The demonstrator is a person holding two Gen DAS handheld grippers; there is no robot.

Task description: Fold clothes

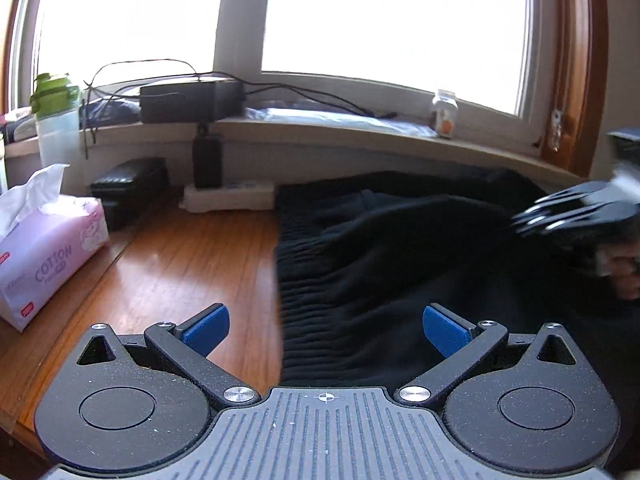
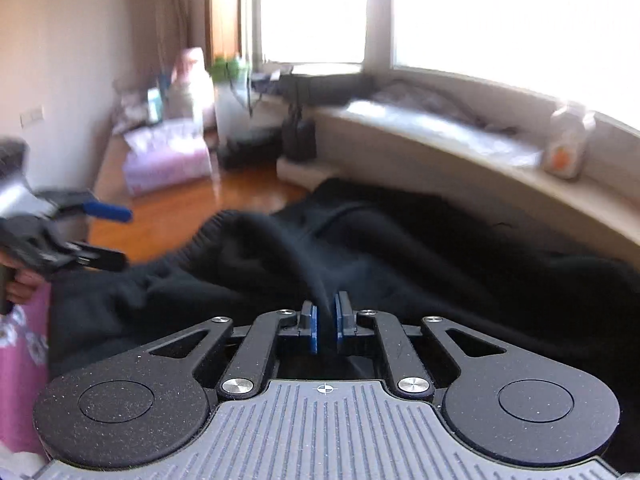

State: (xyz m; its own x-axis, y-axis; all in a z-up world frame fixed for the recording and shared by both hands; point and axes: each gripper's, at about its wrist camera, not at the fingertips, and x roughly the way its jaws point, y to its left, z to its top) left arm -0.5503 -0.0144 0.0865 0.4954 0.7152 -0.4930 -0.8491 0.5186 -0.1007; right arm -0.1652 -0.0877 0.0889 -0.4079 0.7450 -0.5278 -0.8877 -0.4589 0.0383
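A black garment (image 1: 400, 248) lies crumpled on the wooden table (image 1: 192, 264), its ribbed hem running along its left edge. My left gripper (image 1: 325, 322) hovers open over that hem, blue pads wide apart with nothing between them. In the right wrist view my right gripper (image 2: 325, 312) is shut on a raised fold of the black garment (image 2: 400, 248), which stretches up from the pile into the pads. The right gripper (image 1: 576, 216) shows blurred at the left view's right edge. The open left gripper (image 2: 108, 236) shows at the right view's left edge, a hand on its handle.
A pink tissue pack (image 1: 44, 256) sits at the table's left. A black box (image 1: 128, 184) and a white power strip (image 1: 228, 196) stand by the wall. On the windowsill (image 1: 320, 128) are a green-lidded bottle (image 1: 56, 120), a black adapter (image 1: 188, 100) with cables and a small jar (image 1: 444, 112).
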